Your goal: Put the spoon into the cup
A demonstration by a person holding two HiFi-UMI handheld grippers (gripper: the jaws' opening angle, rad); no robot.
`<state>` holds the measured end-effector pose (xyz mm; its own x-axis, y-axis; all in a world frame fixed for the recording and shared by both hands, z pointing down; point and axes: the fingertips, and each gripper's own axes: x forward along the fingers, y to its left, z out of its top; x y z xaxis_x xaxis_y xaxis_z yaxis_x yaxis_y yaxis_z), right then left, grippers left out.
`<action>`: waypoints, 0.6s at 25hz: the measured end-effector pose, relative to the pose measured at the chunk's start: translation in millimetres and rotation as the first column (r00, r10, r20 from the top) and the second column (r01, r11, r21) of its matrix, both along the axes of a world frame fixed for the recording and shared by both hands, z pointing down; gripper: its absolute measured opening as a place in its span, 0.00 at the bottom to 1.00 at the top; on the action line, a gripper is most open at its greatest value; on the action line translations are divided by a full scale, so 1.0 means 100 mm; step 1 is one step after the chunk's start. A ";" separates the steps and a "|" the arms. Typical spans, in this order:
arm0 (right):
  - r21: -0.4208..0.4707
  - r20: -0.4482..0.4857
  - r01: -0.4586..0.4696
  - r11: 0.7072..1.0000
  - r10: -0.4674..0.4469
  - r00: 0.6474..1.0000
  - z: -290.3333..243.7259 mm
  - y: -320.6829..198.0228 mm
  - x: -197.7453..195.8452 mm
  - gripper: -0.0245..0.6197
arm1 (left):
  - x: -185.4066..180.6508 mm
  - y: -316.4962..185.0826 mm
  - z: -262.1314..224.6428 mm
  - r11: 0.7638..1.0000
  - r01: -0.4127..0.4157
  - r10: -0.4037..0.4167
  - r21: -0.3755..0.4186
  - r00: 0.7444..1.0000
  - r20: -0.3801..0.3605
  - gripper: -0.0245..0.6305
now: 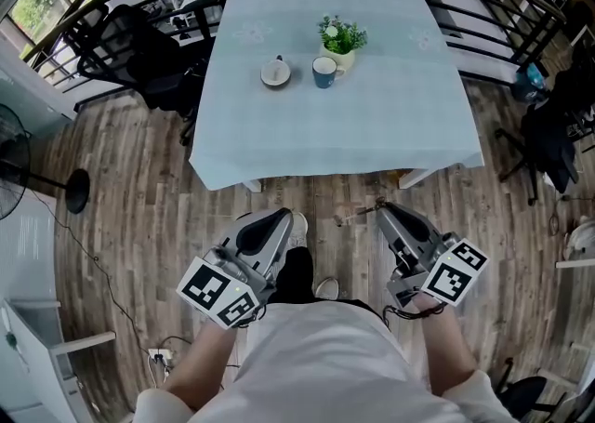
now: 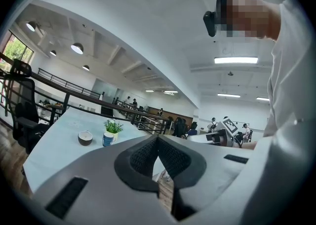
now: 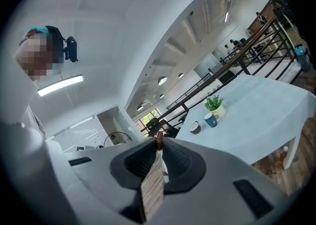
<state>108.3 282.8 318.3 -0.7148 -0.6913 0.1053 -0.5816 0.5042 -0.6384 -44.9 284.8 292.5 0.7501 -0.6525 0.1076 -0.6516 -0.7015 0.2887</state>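
On the table's pale blue cloth [image 1: 335, 133] a blue cup [image 1: 324, 71] stands beside a small brown dish [image 1: 275, 72]. Something pale lies in the dish, possibly the spoon; it is too small to tell. Both show far off in the left gripper view, cup [image 2: 108, 139] and dish [image 2: 85, 138], and in the right gripper view, cup [image 3: 211, 119] and dish [image 3: 195, 127]. My left gripper [image 1: 279, 218] and right gripper [image 1: 385, 211] hang low by the person's body, well short of the table. Each is shut with nothing between its pads, left [image 2: 158, 139], right [image 3: 159, 142].
A small potted plant [image 1: 341, 39] stands just behind the cup. Black chairs [image 1: 139, 59] and a dark railing [image 1: 112, 3] ring the table's far and left sides. A fan [image 1: 37, 179] stands on the wooden floor [image 1: 139, 189] at left. More chairs stand at right.
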 end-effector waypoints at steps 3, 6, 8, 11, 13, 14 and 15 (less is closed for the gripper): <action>-0.010 -0.004 -0.008 1.000 0.008 1.000 0.08 -0.21 0.00 0.12 | -0.02 -0.22 0.06 1.000 -0.004 0.004 -0.003 1.000 -0.006 0.07; -0.017 -0.004 -0.014 1.000 0.014 1.000 0.14 -0.49 -0.02 0.12 | -0.05 -0.51 0.12 1.000 -0.006 0.006 -0.011 1.000 -0.005 0.07; -0.023 -0.003 -0.016 1.000 0.016 1.000 0.17 -0.70 -0.03 0.12 | -0.06 -0.74 0.16 1.000 -0.007 0.007 -0.014 1.000 -0.004 0.07; -0.031 -0.008 -0.020 0.999 0.020 1.000 0.26 -0.99 -0.06 0.12 | -0.07 -1.07 0.23 1.000 -0.013 0.013 -0.014 1.000 -0.002 0.07; -0.037 -0.013 -0.025 0.999 0.024 1.000 0.31 -1.20 -0.07 0.12 | -0.09 -1.30 0.28 1.000 -0.018 0.018 -0.018 1.000 0.002 0.07; -0.043 -0.015 -0.028 0.999 0.027 1.000 0.33 -1.31 -0.08 0.12 | -0.10 -1.42 0.30 1.000 -0.020 0.020 -0.023 1.000 0.004 0.07; -0.049 -0.017 -0.031 0.998 0.030 0.999 0.36 -1.42 -0.08 0.12 | -0.12 -1.55 0.32 0.999 -0.022 0.022 -0.028 1.000 0.005 0.07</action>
<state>100.0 141.2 354.1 -0.6913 -0.7066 0.1513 -0.6069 0.4540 -0.6523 -56.5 130.3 324.3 0.7637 -0.6324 0.1296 -0.6376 -0.7075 0.3049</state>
